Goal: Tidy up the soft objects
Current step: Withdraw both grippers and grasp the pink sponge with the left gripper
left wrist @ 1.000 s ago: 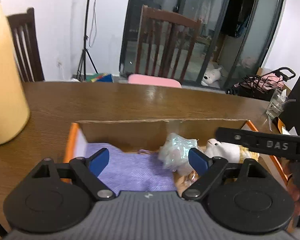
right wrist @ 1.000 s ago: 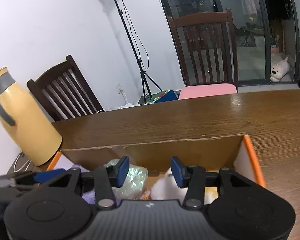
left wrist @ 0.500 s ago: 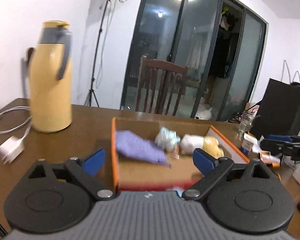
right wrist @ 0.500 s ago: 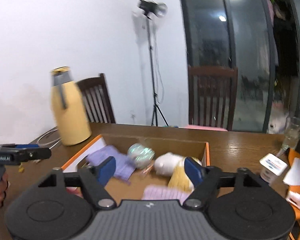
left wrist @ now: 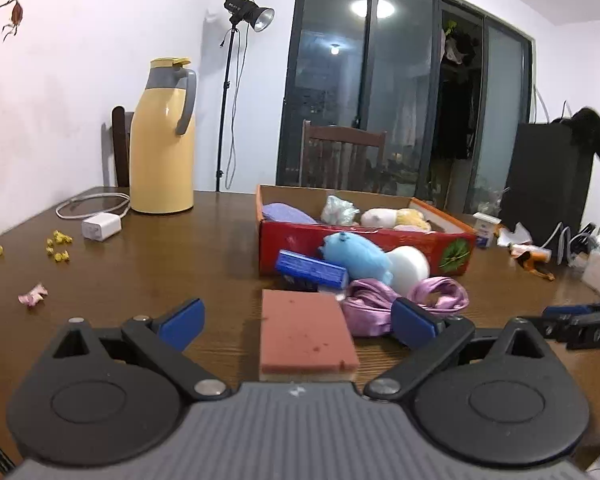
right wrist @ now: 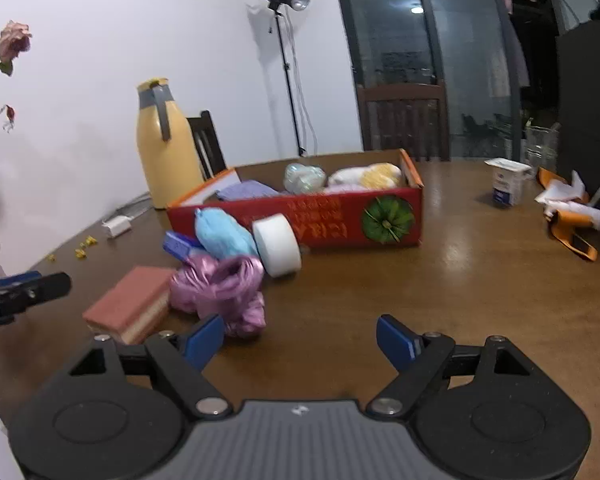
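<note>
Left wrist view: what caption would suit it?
Open left hand-held gripper faces a pink sponge, with soft toys before a red box.

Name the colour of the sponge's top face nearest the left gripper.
Reddish pink, over a pale yellow layer; the sponge shows best in the left wrist view.

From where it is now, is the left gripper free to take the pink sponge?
Probably yes. The sponge lies flat on the table right between the left gripper's opening jaws, with nothing on top; only the purple cloth crowds its right edge.
</note>
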`<state>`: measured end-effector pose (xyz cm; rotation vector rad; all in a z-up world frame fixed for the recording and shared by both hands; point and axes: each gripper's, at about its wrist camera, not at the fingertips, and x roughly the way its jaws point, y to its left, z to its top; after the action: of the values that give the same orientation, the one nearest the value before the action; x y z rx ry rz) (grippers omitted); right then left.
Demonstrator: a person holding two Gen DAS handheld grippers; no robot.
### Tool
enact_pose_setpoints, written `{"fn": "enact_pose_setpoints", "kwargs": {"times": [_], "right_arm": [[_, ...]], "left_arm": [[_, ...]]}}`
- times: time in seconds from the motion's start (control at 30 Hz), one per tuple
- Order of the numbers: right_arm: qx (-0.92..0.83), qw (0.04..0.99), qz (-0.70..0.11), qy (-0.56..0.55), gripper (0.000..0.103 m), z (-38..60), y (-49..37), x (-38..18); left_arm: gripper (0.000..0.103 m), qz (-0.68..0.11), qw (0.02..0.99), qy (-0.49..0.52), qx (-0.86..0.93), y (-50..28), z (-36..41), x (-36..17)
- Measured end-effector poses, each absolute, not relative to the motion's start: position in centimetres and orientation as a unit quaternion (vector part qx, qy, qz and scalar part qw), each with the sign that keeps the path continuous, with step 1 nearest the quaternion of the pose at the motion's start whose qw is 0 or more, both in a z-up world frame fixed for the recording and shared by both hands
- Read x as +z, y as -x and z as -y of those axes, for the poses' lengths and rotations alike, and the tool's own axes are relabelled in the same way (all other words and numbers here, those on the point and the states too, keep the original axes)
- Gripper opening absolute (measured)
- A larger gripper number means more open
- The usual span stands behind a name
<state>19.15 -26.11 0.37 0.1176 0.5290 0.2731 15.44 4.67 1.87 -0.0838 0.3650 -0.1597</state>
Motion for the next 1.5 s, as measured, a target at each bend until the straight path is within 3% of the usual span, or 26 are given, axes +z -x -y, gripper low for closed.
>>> {"fn": "enact_pose_setpoints", "kwargs": {"times": [0.77, 1.0, 1.1, 1.4, 1.47, 1.5], "right_arm": [[0.166, 0.951, -0.258, -0.038, 0.083, 24.4, -19.5, -0.2], [0.192, 0.942, -0.270, -0.055, 0.081, 22.7, -21.2, -0.8], [0.199, 0.938, -0.276, -0.059, 0.074, 22.0, -22.0, -1.2], [0.225, 0.934, -0.274, -0.051, 0.074, 19.8, -23.9, -1.0], [0.224, 0.936, -0.268, -0.039, 0.074, 19.3, -24.0, -0.8], [0.225, 0.937, -0.265, -0.040, 0.074, 19.3, -23.8, -0.6]], "left_arm": [[0.102, -0.207, 0.970, 0.079, -0.103, -18.5, -3.1, 0.5], [0.102, -0.236, 0.961, 0.098, -0.102, -20.3, -3.9, -1.1], [0.102, -0.238, 0.961, 0.101, -0.096, -20.9, -4.5, -1.6], [0.102, -0.273, 0.952, 0.099, -0.094, -23.2, -4.3, -2.0], [0.094, -0.283, 0.951, 0.078, -0.093, -23.0, -3.7, -2.0], [0.074, -0.288, 0.951, 0.064, -0.091, -22.8, -3.3, -2.1]]}}
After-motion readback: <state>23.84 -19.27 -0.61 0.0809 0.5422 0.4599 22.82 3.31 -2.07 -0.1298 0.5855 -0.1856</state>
